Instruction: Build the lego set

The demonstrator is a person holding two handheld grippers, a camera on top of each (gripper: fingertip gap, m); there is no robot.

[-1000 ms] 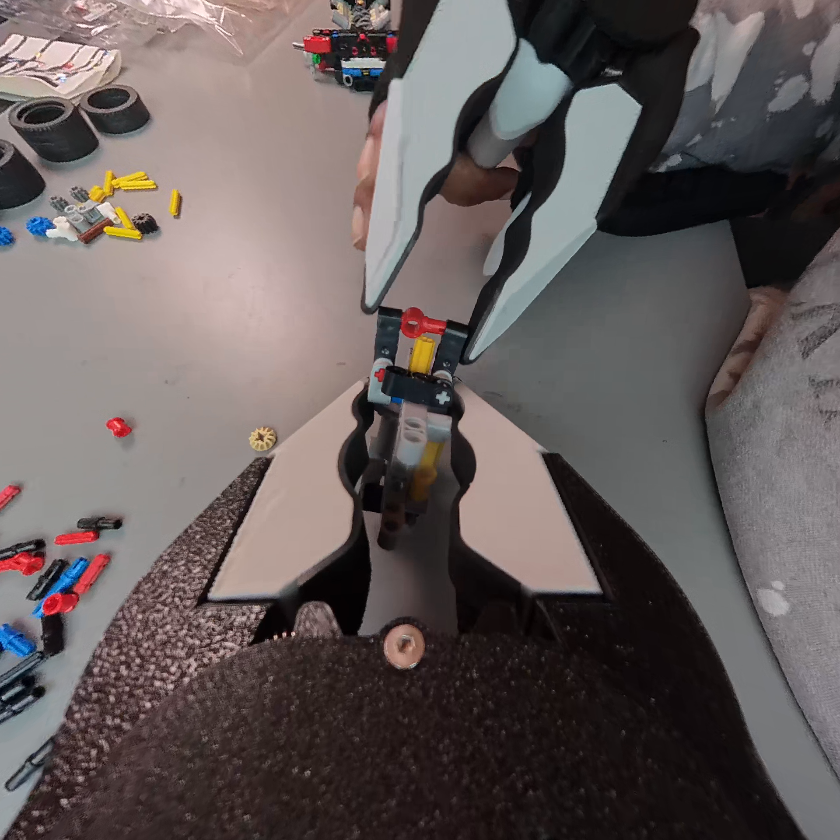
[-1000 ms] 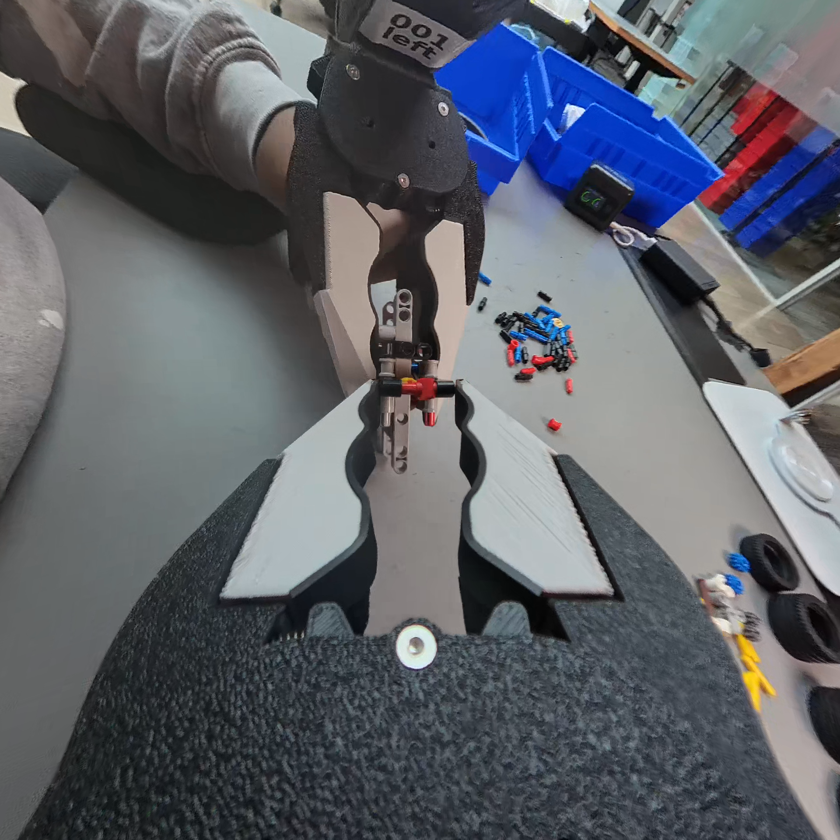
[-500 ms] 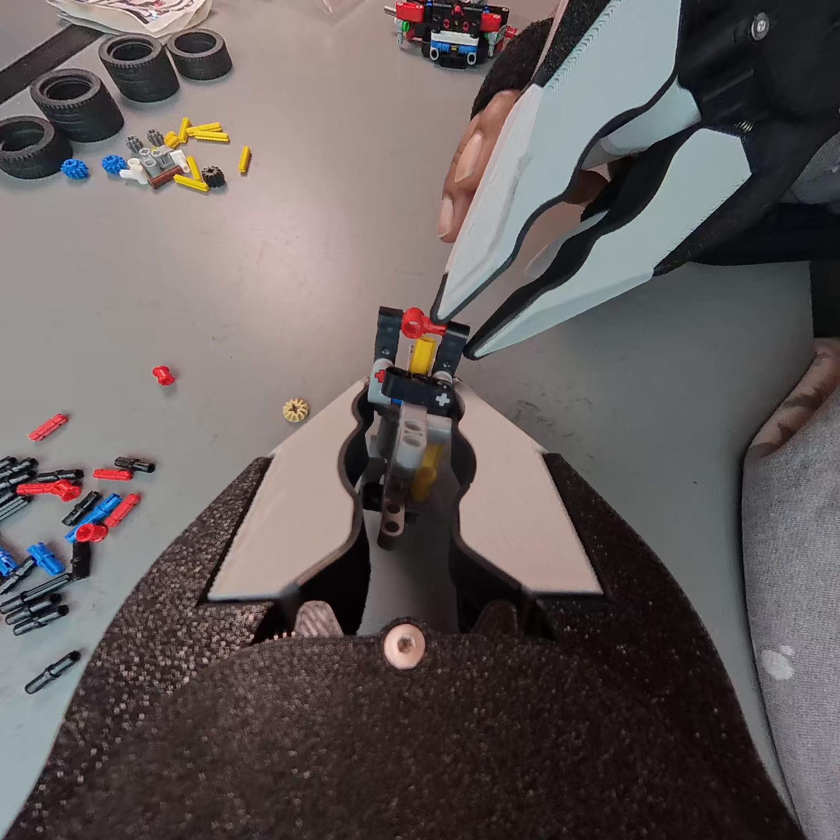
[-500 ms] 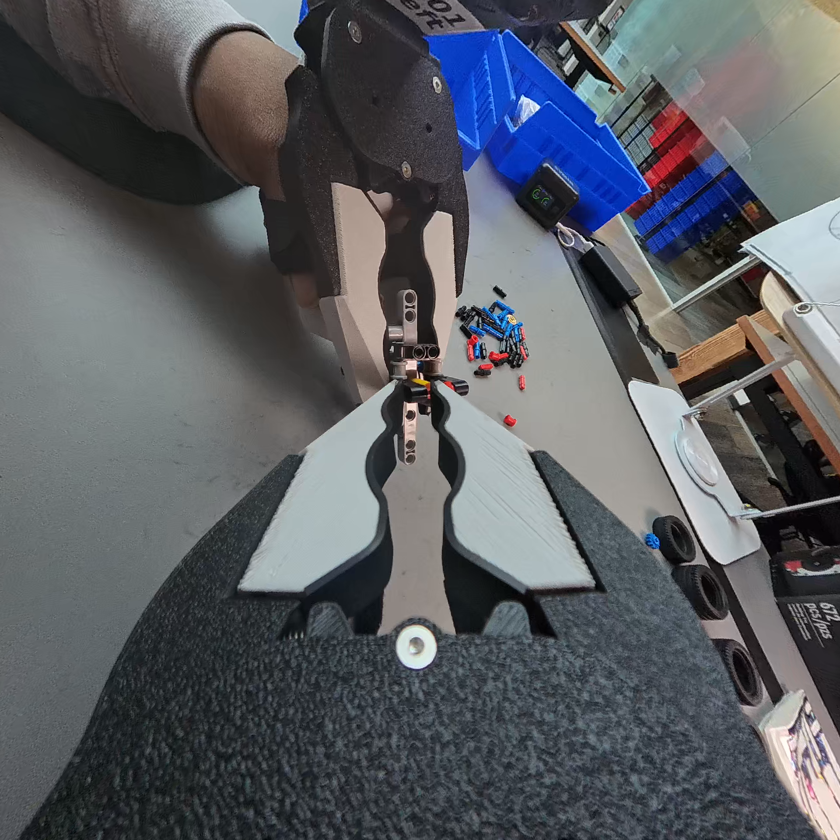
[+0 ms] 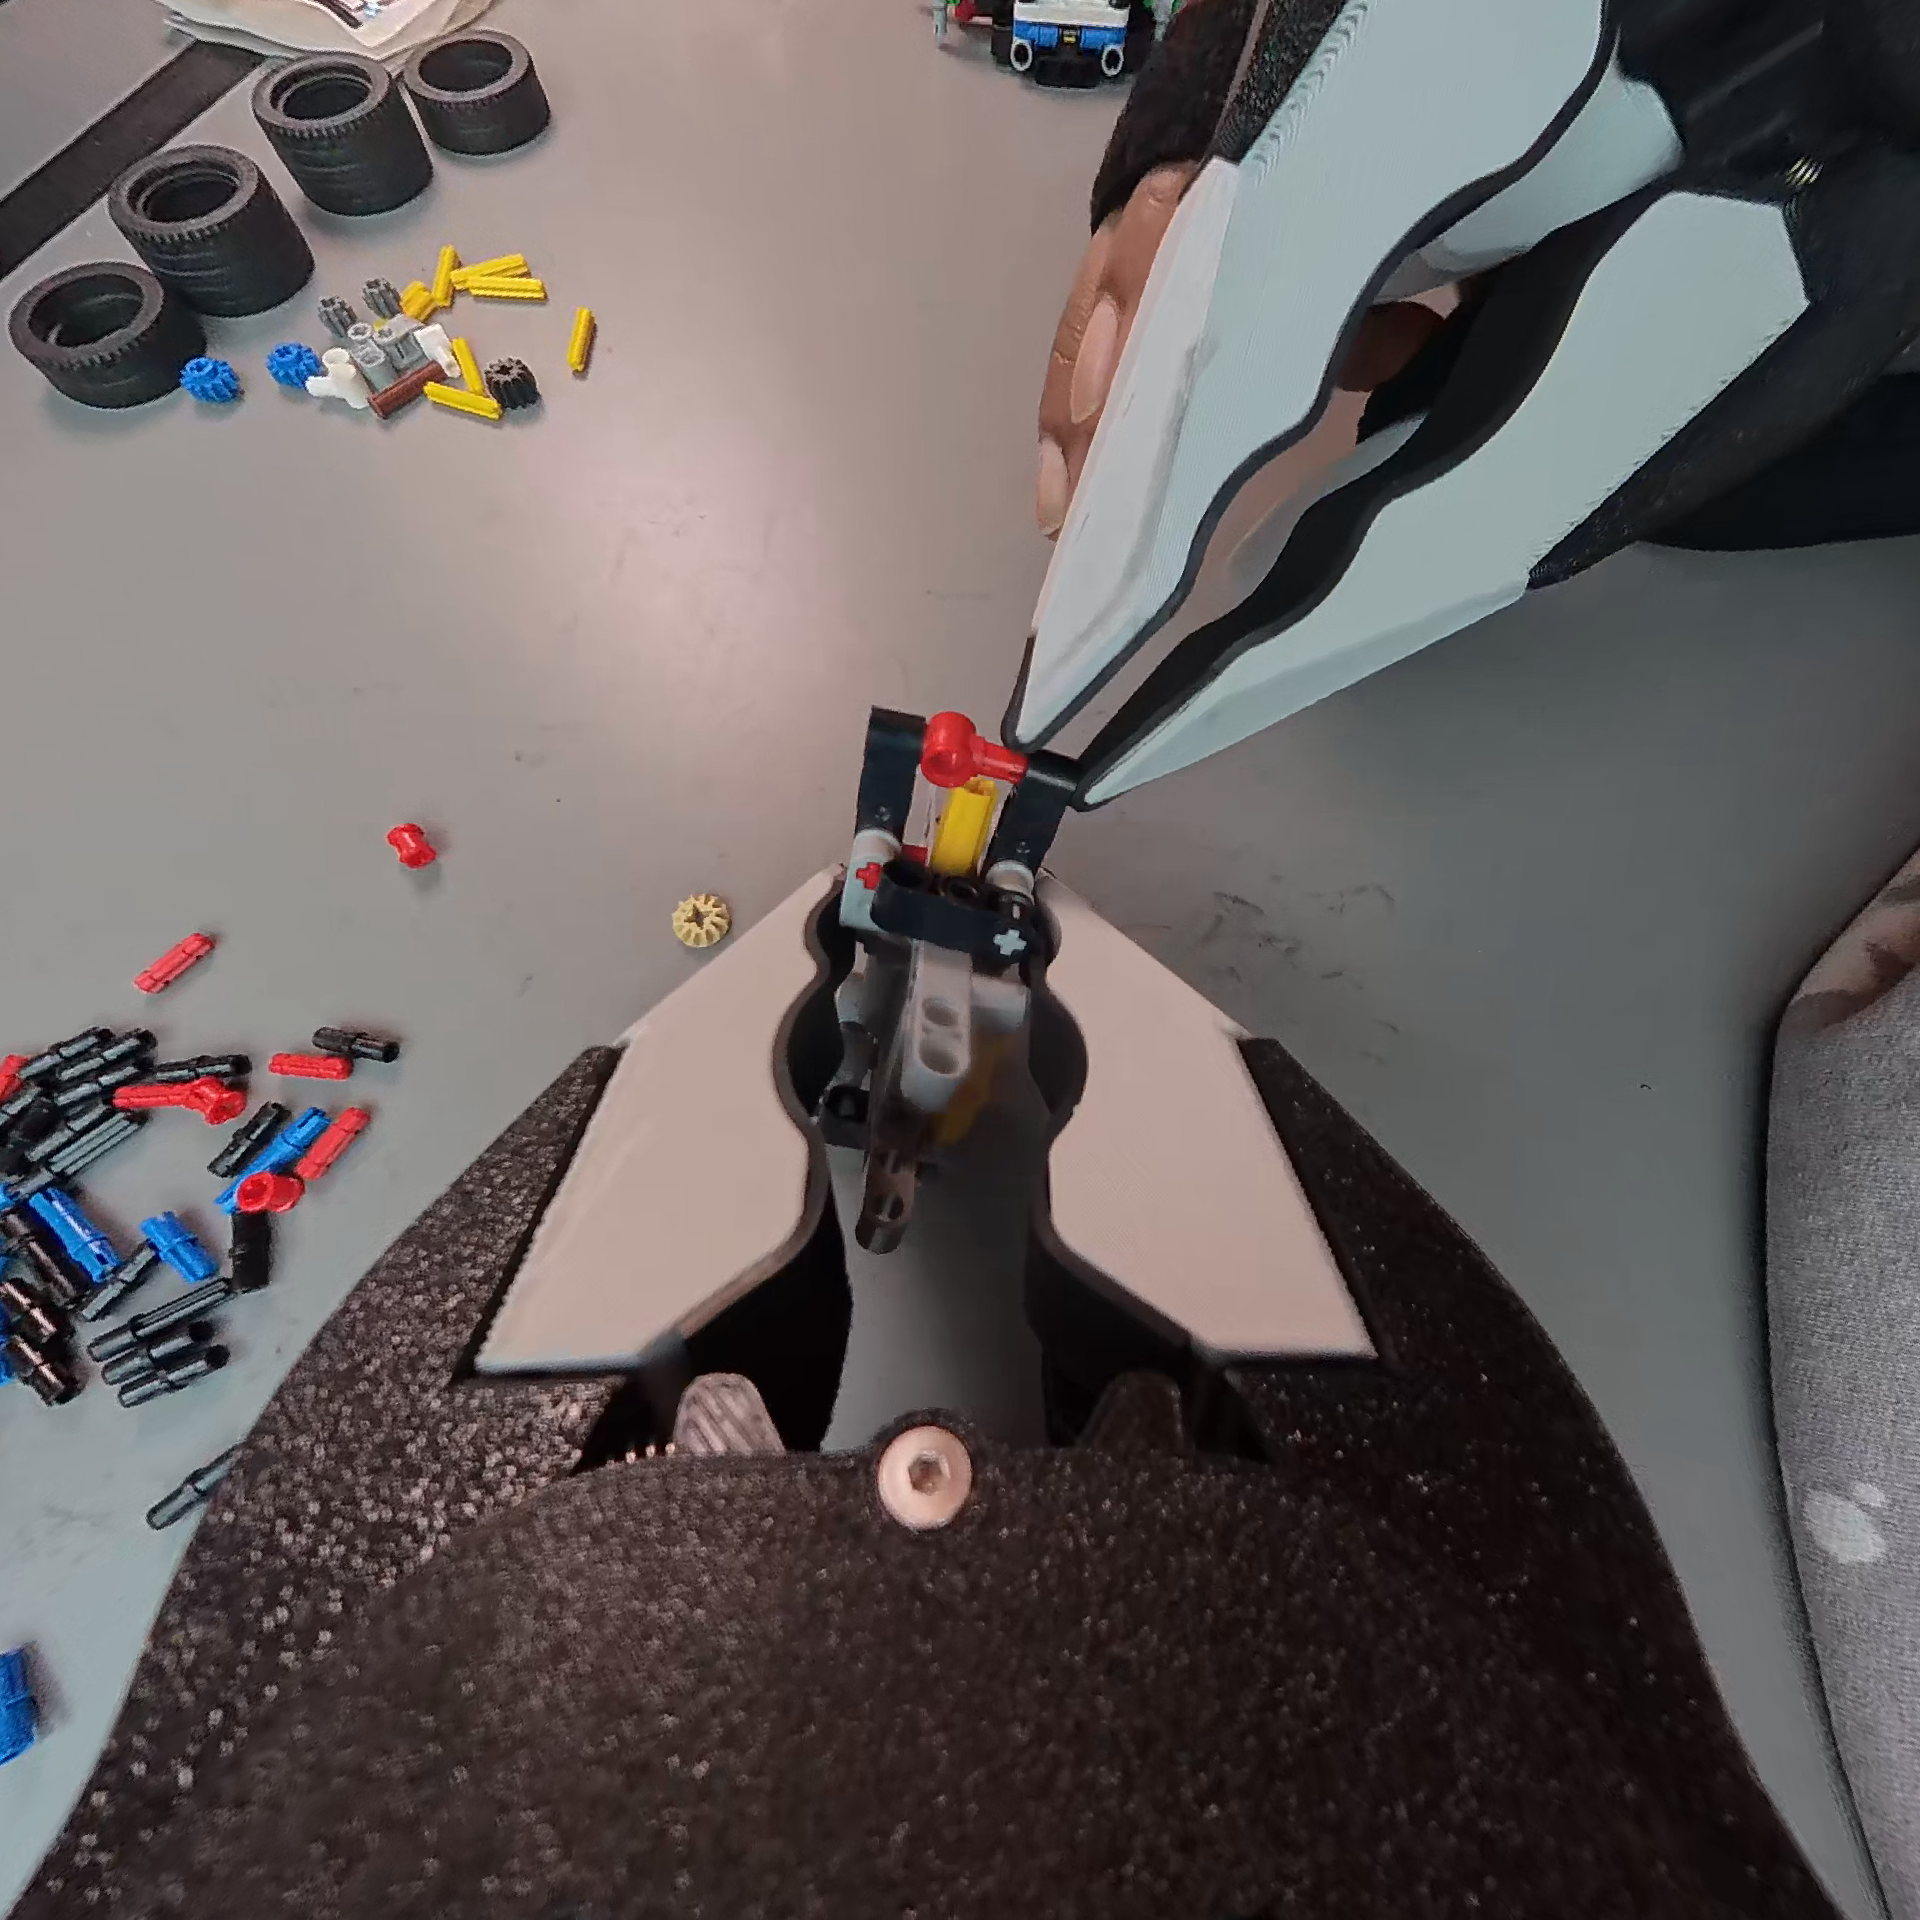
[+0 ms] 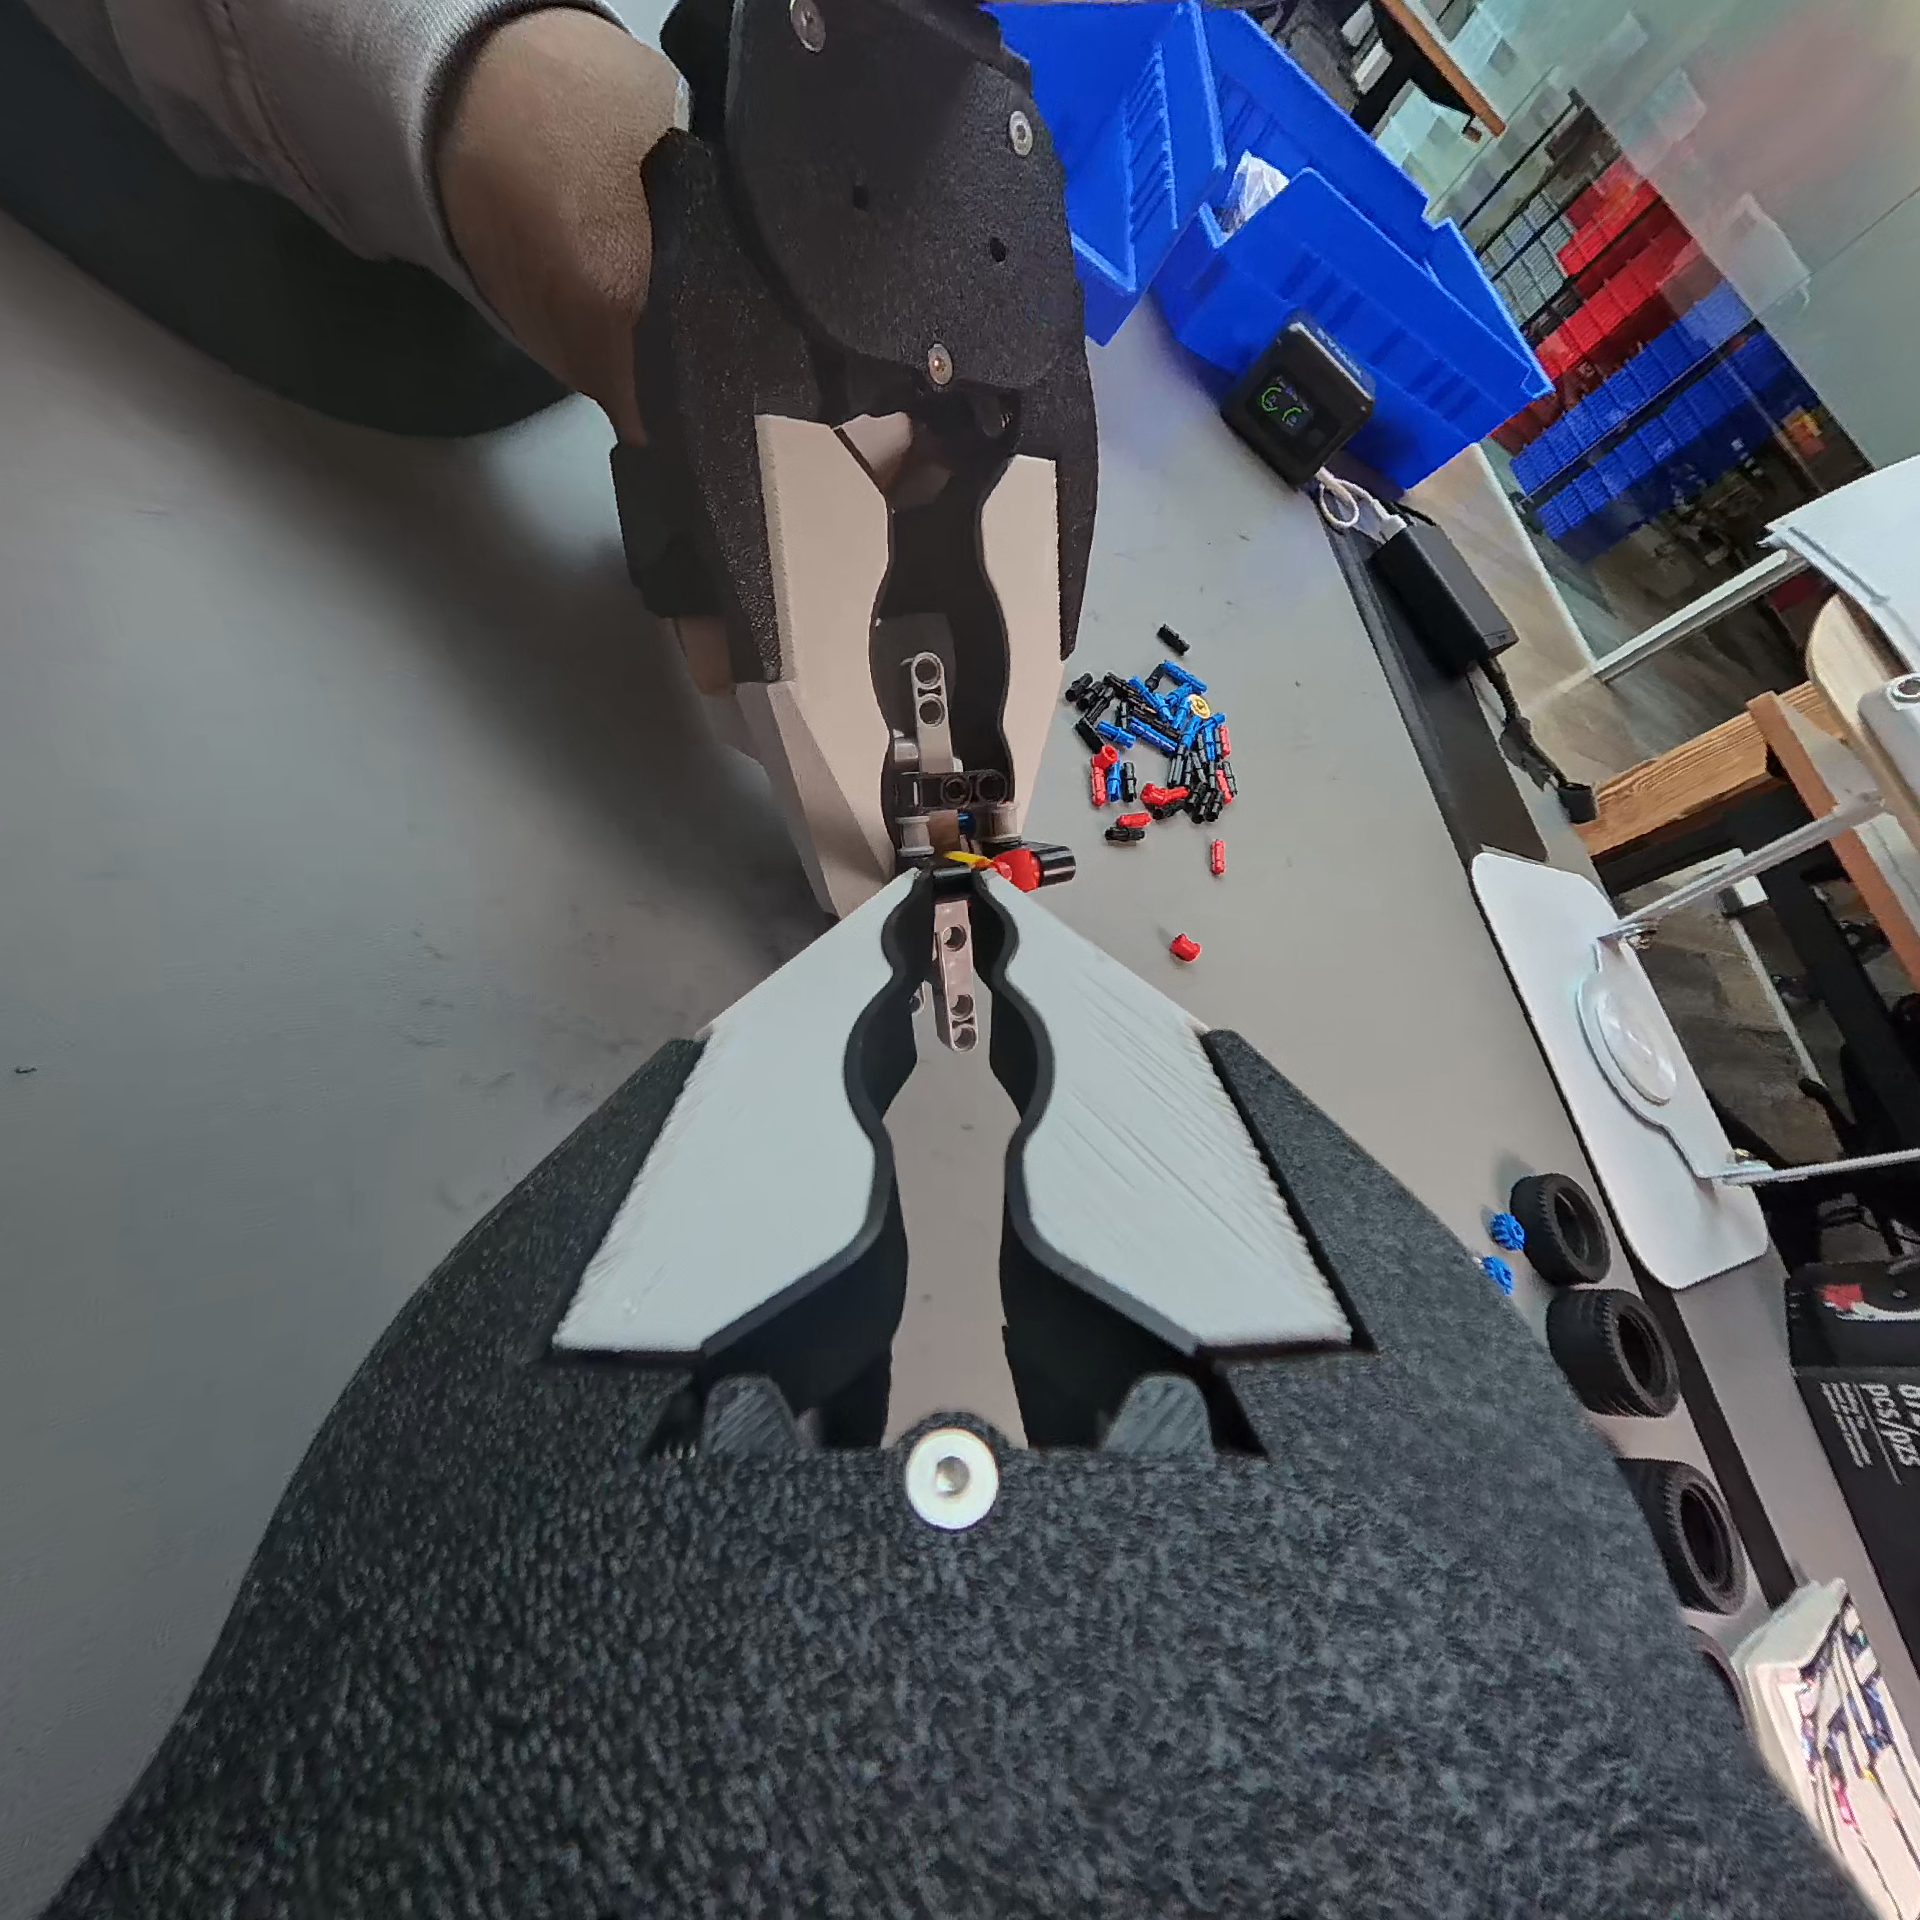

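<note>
A small lego assembly of grey, black and yellow beams with a red pin on top is clamped between my left gripper's fingers above the grey table. My right gripper comes in from the upper right, and its tips are shut on the assembly's top right black arm, beside the red pin. In the right wrist view my right gripper pinches that black end. The red pin sticks out to the right. The left gripper faces it, holding the assembly.
Black tyres and a heap of yellow and grey parts lie at far left. A pile of black, blue and red pins lies at left, with a red bush and a tan gear. Blue bins stand behind. A grey cushion lies at right.
My right gripper went from open, straddling the assembly's top, to shut on its top right black arm. The left gripper kept its hold while both views swung.
</note>
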